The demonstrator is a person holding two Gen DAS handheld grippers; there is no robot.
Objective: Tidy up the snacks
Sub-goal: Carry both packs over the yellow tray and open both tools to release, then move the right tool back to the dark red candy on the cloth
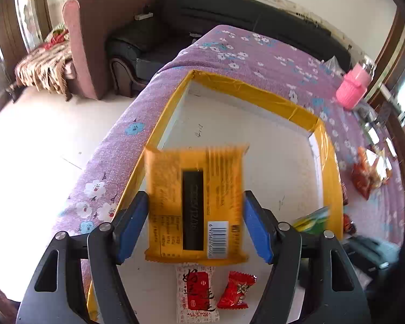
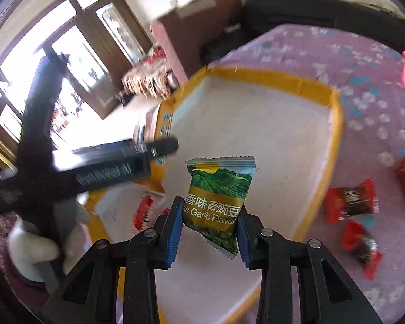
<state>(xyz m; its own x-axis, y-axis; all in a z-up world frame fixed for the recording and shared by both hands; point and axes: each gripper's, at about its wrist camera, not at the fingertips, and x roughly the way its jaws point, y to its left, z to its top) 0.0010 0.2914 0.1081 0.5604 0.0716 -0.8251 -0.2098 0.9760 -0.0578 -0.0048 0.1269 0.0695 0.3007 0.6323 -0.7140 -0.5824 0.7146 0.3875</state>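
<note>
My left gripper (image 1: 195,225) is open over the white tray with a yellow rim (image 1: 256,91). A large yellow snack packet (image 1: 195,205), blurred, sits between its blue pads (image 1: 132,224), apart from them. A white-and-red packet (image 1: 195,293) and a red candy (image 1: 236,290) lie in the tray below it. My right gripper (image 2: 209,228) is shut on a green garlic pea packet (image 2: 218,202), held above the same tray (image 2: 270,78). The left gripper (image 2: 116,167) shows in the right wrist view at the tray's left edge.
The tray lies on a purple flowered cloth (image 1: 256,51). Red wrapped candies (image 2: 351,202) lie on the cloth right of the tray, with more snack packets (image 1: 367,175) further right. A pink container (image 1: 352,89) stands at the far right. Sofas (image 1: 202,21) stand behind.
</note>
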